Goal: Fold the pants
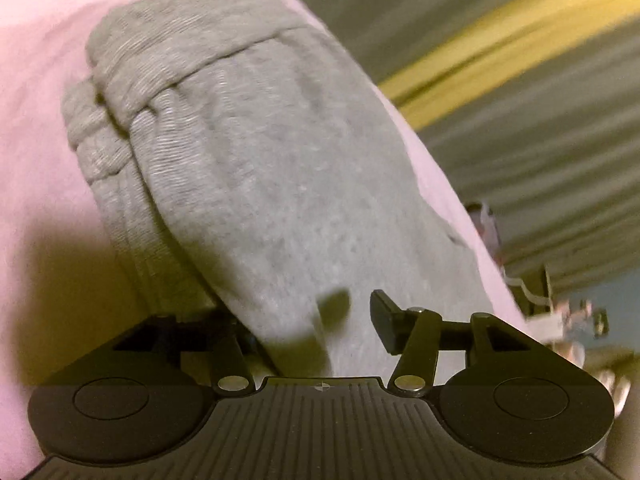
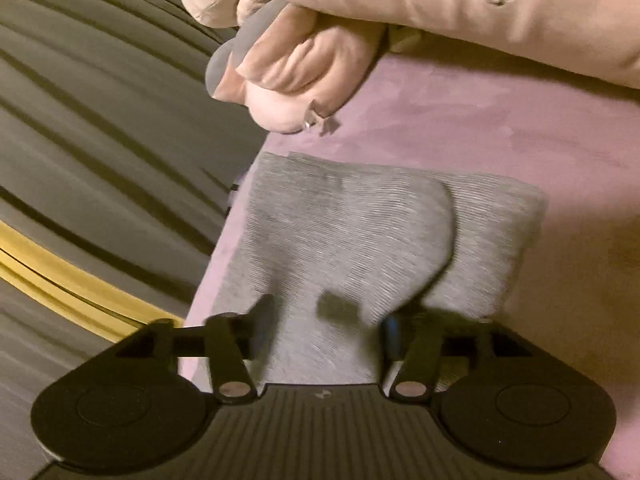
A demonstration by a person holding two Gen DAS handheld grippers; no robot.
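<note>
A pink-covered surface (image 2: 500,128), soft like a bed or couch, is seen in both views, and its edge is seen dropping off to a dark ribbed area (image 2: 100,120) crossed by one yellow band (image 2: 60,276). One pair of grey pants (image 2: 360,240) is seen lying folded on this surface, close to that edge, with only a narrow pink strip left on the edge side and broad bare pink room on the other side. In the left wrist view the gathered waistband (image 1: 132,92) is seen at the far end of the pants (image 1: 280,184). One pale plush toy with stitched lettering (image 2: 440,8) is seen beyond the pants, apart from them. Two grippers are counted. The left gripper (image 1: 320,320) is held low over the near end of the pants; one finger is hidden by cloth, the fingers are parted, and nothing is seen clamped. The right gripper (image 2: 324,324) is blurred, its fingers likewise parted above the near grey cloth with no grip seen.
</note>
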